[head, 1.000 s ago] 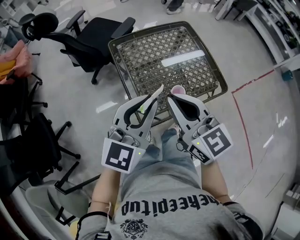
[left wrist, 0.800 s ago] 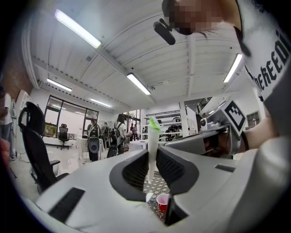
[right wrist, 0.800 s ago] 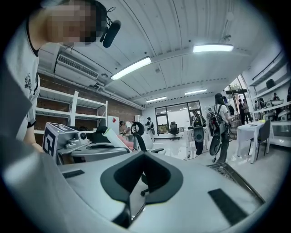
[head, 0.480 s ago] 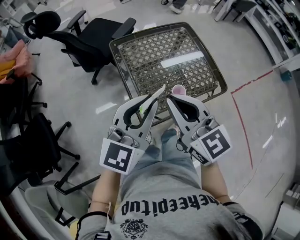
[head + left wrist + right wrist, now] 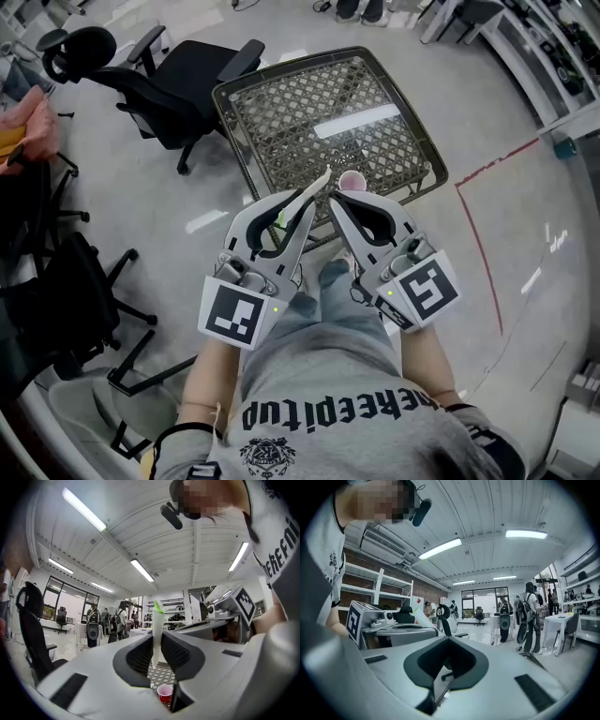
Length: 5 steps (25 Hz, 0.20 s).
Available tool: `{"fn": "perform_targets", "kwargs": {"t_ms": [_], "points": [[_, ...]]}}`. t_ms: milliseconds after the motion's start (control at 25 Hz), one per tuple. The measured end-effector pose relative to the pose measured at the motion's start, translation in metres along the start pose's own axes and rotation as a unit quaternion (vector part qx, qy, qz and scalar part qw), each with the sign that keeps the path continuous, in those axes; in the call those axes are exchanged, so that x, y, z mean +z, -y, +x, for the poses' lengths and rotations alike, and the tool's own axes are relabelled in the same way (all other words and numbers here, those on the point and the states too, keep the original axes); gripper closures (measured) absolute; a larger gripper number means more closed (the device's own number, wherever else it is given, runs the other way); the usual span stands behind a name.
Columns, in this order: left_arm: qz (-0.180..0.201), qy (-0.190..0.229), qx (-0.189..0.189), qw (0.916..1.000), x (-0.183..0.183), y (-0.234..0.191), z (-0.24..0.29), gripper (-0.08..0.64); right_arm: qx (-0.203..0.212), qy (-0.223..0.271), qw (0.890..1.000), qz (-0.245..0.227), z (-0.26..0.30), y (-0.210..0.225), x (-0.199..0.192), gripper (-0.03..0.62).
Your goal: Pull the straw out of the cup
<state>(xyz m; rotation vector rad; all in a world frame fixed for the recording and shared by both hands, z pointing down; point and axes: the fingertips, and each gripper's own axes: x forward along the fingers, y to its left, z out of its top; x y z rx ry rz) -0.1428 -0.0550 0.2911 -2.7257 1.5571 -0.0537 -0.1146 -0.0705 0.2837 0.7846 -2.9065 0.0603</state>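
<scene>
A small pink cup [image 5: 352, 180] stands on the lattice-top table [image 5: 281, 103] near its front edge; it also shows low in the left gripper view, under the jaws, as the cup [image 5: 165, 694]. My left gripper [image 5: 307, 197] is shut on a white straw [image 5: 319, 181] with a green tip, held clear of the cup. That straw [image 5: 155, 637] crosses the pads upright. My right gripper [image 5: 336, 200] is shut and empty beside the left one, its tips just short of the cup. Its closed tips [image 5: 440, 688] hold nothing.
A black office chair [image 5: 183, 80] stands left of the table, more chairs [image 5: 66, 272] at the far left. A red tape line [image 5: 480, 239] runs over the floor on the right. People stand by desks in the distance [image 5: 529, 616].
</scene>
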Motion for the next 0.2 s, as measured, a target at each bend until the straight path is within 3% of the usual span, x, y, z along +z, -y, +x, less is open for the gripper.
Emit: {"fn": "perform_targets", "kwargs": {"t_ms": [200], "points": [[0.000, 0.001, -0.002, 1.0000, 0.0014, 0.0027, 0.0035, 0.472, 0.000, -0.001, 1.000, -0.004, -0.0012, 0.0026, 0.0011, 0.583]]}}
